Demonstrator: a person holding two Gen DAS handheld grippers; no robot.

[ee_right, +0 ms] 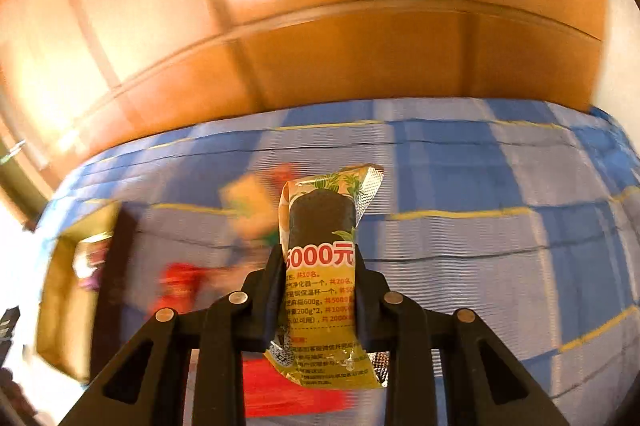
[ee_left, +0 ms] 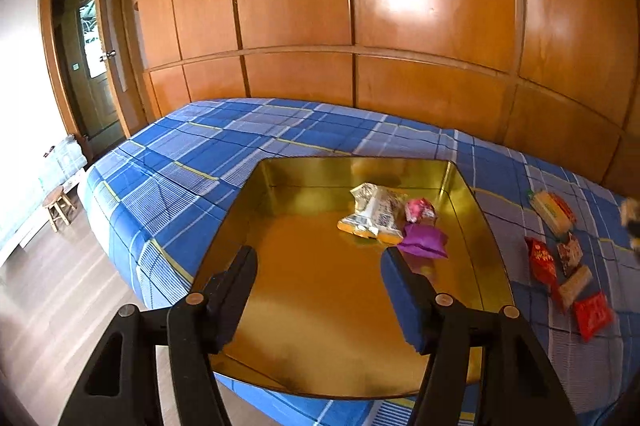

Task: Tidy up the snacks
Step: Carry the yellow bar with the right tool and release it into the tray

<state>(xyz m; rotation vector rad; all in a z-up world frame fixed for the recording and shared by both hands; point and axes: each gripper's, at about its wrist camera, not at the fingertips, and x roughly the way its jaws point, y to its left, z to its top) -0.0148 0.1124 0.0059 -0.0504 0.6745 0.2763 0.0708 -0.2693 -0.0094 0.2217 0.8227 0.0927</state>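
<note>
A yellow snack packet (ee_right: 324,266) is clamped between the fingers of the right gripper (ee_right: 318,258), which are closed against its two sides. Its long axis runs forward along the fingers: the crimped end is pointed away from the camera, above the bed (ee_right: 480,226), and the other end hangs back below the fingers. A dark bar is seen through the wrapper's window, with red and dark print beneath it. The background of the right wrist view is smeared by motion blur, so the coloured shapes behind the packet cannot be told apart.

In the left wrist view the left gripper (ee_left: 320,258) is held over the near part of a gold tray (ee_left: 312,306), its fingers spread wide with nothing between them. The tray is set on the blue plaid bed. Inside it, toward the far right, a pale crumpled packet (ee_left: 374,216), a pink sweet (ee_left: 419,209) and a purple pouch (ee_left: 425,244) are grouped close together. Beside the tray, to its right, red packets (ee_left: 542,258) and a long orange-green wrapper (ee_left: 554,211) are scattered on the bed. Wooden wardrobe panels (ee_left: 360,5) are seen behind.
</note>
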